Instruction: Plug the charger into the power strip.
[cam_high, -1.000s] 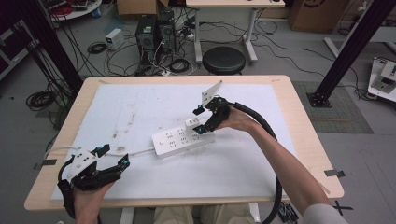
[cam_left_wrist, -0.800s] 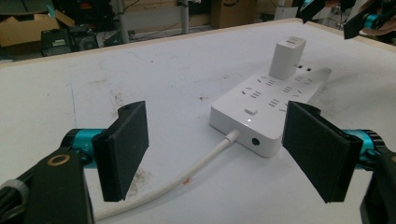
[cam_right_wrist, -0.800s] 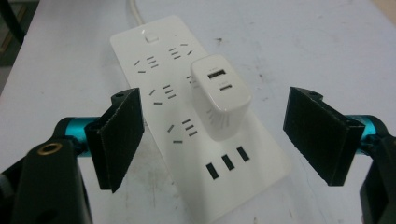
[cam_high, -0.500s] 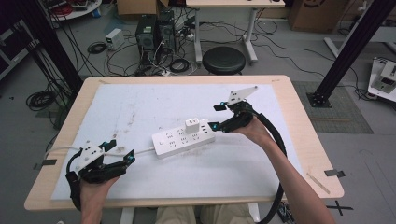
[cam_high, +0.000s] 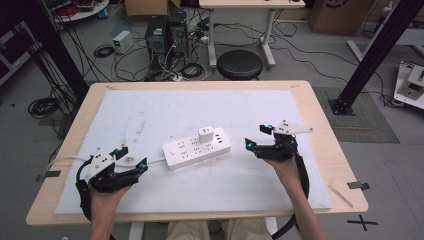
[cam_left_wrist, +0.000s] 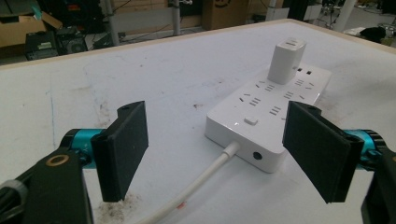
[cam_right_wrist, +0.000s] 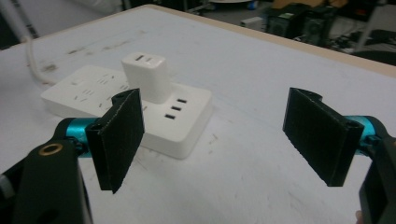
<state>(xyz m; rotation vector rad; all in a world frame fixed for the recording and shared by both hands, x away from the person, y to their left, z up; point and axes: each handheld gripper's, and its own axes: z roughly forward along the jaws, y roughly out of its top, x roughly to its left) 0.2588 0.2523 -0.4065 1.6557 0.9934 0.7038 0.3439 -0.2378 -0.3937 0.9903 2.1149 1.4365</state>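
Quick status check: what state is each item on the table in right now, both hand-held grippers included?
Power strip: flat on the mat, cord attached at its left end.
Charger: plugged upright into the strip.
Left hand-held gripper: open, empty, short of the strip's cord end.
Right hand-held gripper: open, empty, clear of the strip.

My wooden table (cam_high: 320, 125) carries a scuffed white mat (cam_high: 150, 115). On the mat lies a white power strip (cam_high: 196, 148), its cord (cam_high: 65, 160) trailing off left.
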